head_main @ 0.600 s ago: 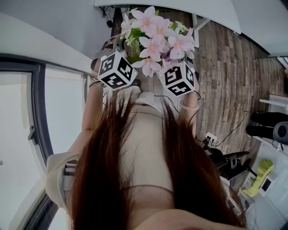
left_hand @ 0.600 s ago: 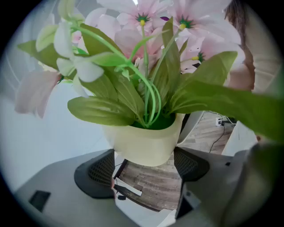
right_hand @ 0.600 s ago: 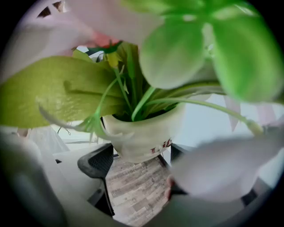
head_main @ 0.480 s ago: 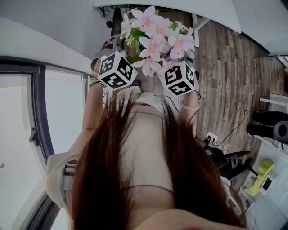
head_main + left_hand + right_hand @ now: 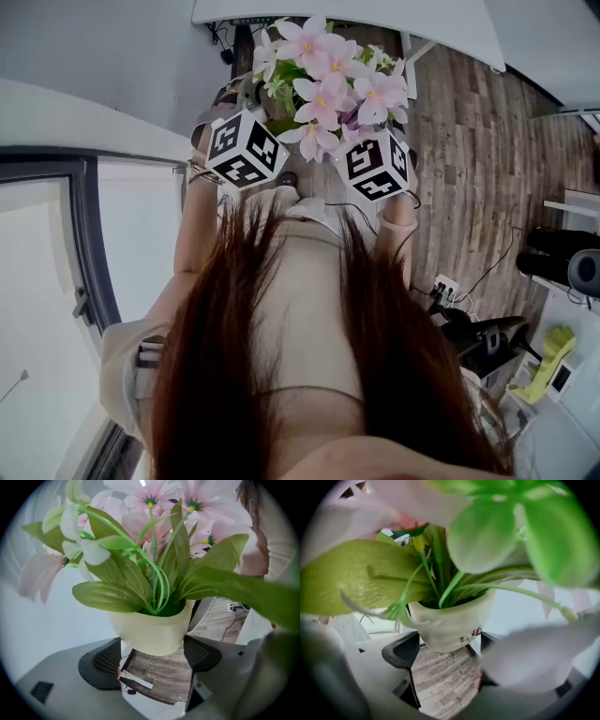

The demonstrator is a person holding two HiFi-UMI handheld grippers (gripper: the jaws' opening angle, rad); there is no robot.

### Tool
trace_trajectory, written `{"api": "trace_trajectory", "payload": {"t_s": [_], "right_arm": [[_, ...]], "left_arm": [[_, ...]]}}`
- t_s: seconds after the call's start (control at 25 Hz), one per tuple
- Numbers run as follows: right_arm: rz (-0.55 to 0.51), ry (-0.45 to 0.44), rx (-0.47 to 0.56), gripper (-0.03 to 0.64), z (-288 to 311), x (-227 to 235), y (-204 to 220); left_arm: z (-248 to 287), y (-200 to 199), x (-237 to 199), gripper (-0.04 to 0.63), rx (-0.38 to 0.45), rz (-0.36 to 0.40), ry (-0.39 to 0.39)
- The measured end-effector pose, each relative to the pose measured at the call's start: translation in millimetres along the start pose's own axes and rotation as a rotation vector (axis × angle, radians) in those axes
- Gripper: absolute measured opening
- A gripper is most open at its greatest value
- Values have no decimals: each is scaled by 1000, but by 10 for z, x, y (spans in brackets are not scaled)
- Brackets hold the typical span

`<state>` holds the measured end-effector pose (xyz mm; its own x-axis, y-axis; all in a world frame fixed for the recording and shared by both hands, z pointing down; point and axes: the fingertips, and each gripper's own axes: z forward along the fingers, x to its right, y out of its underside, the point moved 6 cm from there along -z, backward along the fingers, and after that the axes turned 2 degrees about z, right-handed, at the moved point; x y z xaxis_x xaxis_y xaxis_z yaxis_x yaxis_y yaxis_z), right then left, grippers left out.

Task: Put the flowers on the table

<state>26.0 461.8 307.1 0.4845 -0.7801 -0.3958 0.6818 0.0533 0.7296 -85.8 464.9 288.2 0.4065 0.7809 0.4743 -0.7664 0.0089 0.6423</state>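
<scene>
A cream pot (image 5: 152, 630) of pink flowers (image 5: 328, 80) with long green leaves hangs in the air over the wooden floor, just short of the white table (image 5: 375, 14). My left gripper (image 5: 154, 656) holds it from one side, its jaws spread wide with a pad (image 5: 108, 658) against each lower flank of the pot. My right gripper (image 5: 445, 651) takes the pot (image 5: 450, 620) from the other side the same way. A petal hides its right pad. In the head view both marker cubes (image 5: 246, 147) sit under the blooms.
The wooden floor (image 5: 469, 141) runs to the right, with a power strip and cables (image 5: 439, 289) on it. Black equipment (image 5: 562, 262) and a yellow-green thing (image 5: 548, 361) stand at the right edge. A dark window frame (image 5: 94, 234) runs along the left.
The flowers and both grippers stay almost in place, edging slightly toward the table. The head view has shifted a little.
</scene>
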Motion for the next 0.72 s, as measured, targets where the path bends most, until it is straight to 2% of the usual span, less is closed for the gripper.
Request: {"api": "trace_trajectory", "payload": {"t_s": [0.32, 0.72], "right_arm": [[11, 30, -22, 420, 350, 7, -111], [2, 46, -57, 420, 662, -77, -301]], "left_arm": [[98, 265, -258, 422, 6, 23, 13], [94, 592, -470, 420, 27, 14, 27]]}}
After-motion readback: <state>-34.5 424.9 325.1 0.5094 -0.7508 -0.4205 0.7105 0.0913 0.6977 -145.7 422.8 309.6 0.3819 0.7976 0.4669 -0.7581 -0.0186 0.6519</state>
